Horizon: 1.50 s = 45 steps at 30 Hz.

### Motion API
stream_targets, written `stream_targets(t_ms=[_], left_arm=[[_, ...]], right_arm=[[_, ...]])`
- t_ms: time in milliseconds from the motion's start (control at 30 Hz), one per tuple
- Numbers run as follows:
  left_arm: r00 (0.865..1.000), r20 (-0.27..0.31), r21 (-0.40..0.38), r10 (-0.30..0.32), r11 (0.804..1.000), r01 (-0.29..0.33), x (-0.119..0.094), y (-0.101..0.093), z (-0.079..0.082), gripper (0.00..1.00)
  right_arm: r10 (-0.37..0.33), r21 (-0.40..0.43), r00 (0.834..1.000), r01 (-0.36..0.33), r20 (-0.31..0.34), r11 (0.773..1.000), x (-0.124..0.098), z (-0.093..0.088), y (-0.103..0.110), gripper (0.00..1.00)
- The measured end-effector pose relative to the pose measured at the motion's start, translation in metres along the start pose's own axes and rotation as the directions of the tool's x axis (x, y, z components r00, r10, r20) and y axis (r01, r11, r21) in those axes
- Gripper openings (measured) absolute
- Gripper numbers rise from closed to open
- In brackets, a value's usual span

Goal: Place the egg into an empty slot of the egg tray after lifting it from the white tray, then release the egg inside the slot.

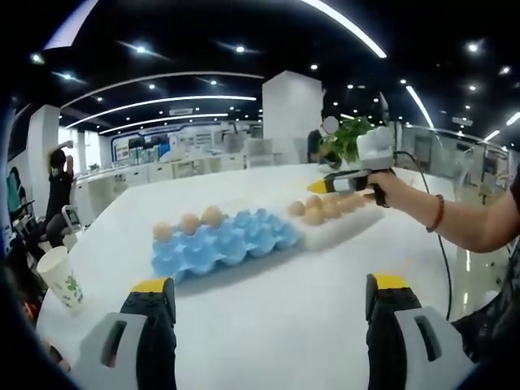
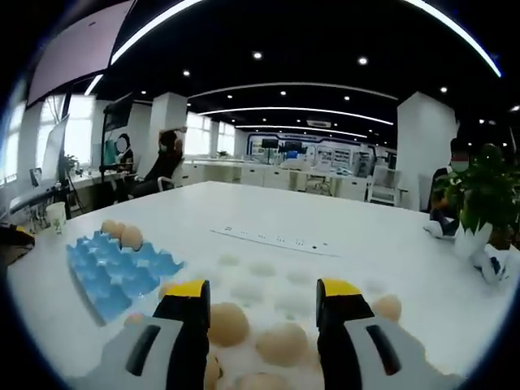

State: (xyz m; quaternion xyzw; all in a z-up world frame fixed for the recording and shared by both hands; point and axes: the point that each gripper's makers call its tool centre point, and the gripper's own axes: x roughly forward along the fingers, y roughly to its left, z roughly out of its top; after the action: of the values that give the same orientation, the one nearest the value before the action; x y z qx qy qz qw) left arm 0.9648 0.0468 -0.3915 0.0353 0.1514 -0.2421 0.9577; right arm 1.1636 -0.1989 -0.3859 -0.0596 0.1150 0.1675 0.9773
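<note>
White table (image 1: 268, 325): right gripper (image 2: 264, 302) open above white tray (image 2: 268, 280) eggs (image 2: 282, 341)

We've got open tabletop (image 1: 268, 325) in front of the left gripper (image 1: 268, 305), wide-jawed, nothing between it and the blue tray (image 1: 223, 244). Three eggs (image 1: 188, 223) crowd that tray's far-left edge; the rest of its cups lie bare and reachable from above. Just right of it, touching or nearly so, sits the white tray (image 1: 341, 223), and there the right gripper (image 1: 325, 185) and a hand (image 1: 386, 188) block the way in from the right. Off at the table's left edge a paper cup (image 1: 61, 276) stands, well apart. Under the right gripper's spread jaws, eggs (image 2: 280, 341) cluster close together.
</note>
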Motion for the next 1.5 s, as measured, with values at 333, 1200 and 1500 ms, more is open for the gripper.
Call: stream_targets(t_ms=[333, 1200, 1500], left_arm=[[1.000, 0.000, -0.004, -0.011, 1.000, 0.011, 0.004, -0.004, -0.001, 0.99], [1.000, -0.019, -0.004, -0.007, 1.000, 0.007, 0.015, -0.003, -0.002, 0.99], [1.000, -0.030, 0.002, -0.001, 1.000, 0.001, 0.015, -0.003, -0.002, 0.99]], right_arm=[[-0.037, 0.015, 0.999, 0.037, -0.012, 0.999, -0.008, -0.008, -0.022, 0.54], [-0.084, 0.119, 0.995, 0.091, -0.060, 0.989, 0.002, -0.029, -0.075, 0.48], [-0.092, 0.102, 0.992, 0.101, -0.091, 0.990, 0.019, -0.033, -0.078, 0.36]])
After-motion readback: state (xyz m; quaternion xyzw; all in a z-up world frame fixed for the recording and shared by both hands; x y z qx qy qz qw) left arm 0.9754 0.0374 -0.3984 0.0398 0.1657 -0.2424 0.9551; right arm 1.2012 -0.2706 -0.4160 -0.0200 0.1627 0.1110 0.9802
